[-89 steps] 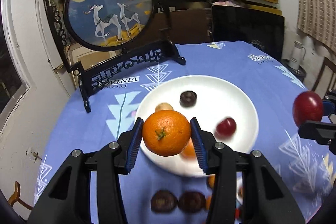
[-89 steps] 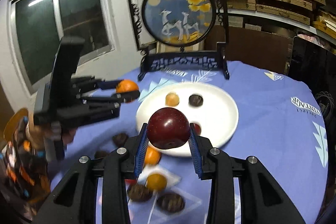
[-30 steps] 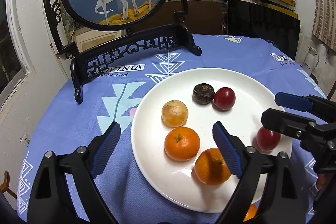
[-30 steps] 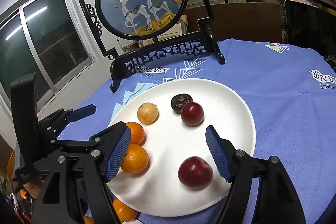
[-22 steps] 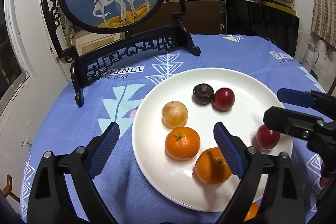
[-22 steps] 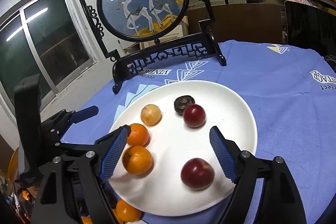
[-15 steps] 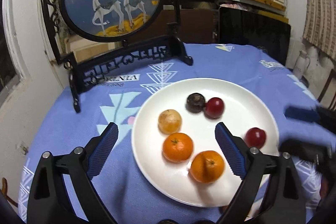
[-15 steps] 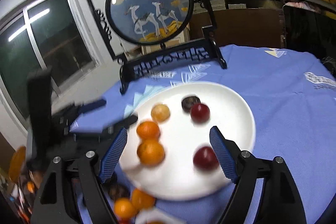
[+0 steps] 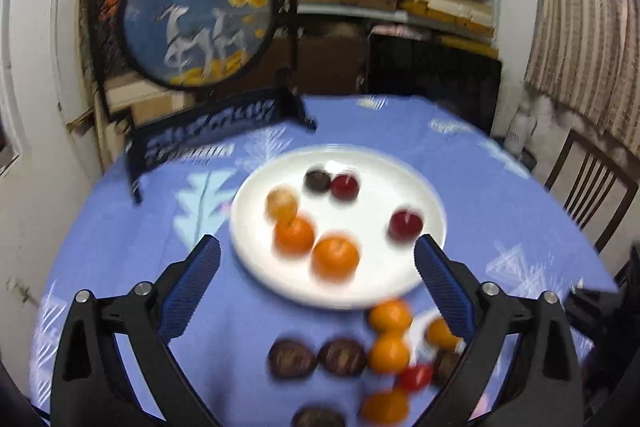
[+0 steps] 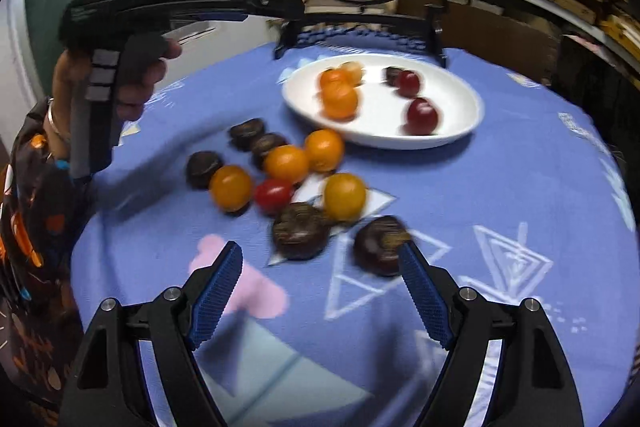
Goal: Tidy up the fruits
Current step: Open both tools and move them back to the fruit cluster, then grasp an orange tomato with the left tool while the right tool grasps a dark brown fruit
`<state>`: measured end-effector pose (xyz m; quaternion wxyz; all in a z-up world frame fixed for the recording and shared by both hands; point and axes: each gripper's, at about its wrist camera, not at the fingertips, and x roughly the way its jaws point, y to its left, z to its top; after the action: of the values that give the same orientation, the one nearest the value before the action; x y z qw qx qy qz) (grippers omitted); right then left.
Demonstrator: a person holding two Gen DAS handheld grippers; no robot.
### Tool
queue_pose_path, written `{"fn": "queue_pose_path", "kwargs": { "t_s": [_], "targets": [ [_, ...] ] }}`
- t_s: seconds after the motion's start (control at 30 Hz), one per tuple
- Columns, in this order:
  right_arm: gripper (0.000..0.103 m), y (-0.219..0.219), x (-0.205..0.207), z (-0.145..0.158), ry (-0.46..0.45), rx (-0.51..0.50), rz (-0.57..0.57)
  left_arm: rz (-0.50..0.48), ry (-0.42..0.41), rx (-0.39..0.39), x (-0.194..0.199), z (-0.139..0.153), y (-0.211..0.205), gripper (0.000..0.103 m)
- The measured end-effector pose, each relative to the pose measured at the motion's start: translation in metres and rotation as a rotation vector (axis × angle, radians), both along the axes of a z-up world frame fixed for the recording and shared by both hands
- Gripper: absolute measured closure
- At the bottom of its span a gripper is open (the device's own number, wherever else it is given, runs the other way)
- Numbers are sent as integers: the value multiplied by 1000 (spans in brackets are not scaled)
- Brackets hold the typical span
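A round tabletop (image 10: 500,187) under a blue patterned cloth carries a white plate (image 10: 460,115) toward its far side, with six fruits already on it: two oranges, a pale yellow fruit, a dark one and two red ones. Near the plate, on the cloth, lies a loose cluster of fruits (image 10: 288,179) not yet sorted: four oranges, one small red fruit and several dark brown ones, some touching each other. The step in hand looks like fetching the next piece, so it would go best to pick an outer fruit, such as the dark fruit (image 10: 378,245) nearest the right tool, and close on its widest part so it does not roll. The right tool (image 10: 320,293) is spread wide and empty, hovering above the cloth. The left tool (image 9: 318,273) is likewise spread wide, holding nothing.
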<state>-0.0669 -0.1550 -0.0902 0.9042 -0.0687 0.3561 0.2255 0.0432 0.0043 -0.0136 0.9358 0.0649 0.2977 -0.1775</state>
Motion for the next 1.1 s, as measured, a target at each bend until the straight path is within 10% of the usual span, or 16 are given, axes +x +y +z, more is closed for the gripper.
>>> {"fn": "queue_pose_path", "kwargs": {
  "t_s": [0.13, 0.27, 0.47, 0.67, 0.87, 1.1],
  "targets": [
    [28, 26, 18, -11, 42, -33, 55, 35, -6, 110, -30, -6, 20, 8],
    [60, 36, 36, -22, 109, -91, 47, -9, -15, 203, -56, -13, 22, 8],
    [60, 17, 27, -18, 113, -41, 32, -218, -24, 339, -94, -48, -25, 8],
    [60, -6, 11, -13, 116, 4, 2, -276, 59, 411, -80, -81, -45, 40],
    [60, -12, 11, -16, 117, 24, -2, -310, 126, 380, -68, -90, -46, 66],
    [60, -17, 12, -8, 91, 53, -9, -301, 109, 275, -70, -64, -31, 66]
  ]
}}
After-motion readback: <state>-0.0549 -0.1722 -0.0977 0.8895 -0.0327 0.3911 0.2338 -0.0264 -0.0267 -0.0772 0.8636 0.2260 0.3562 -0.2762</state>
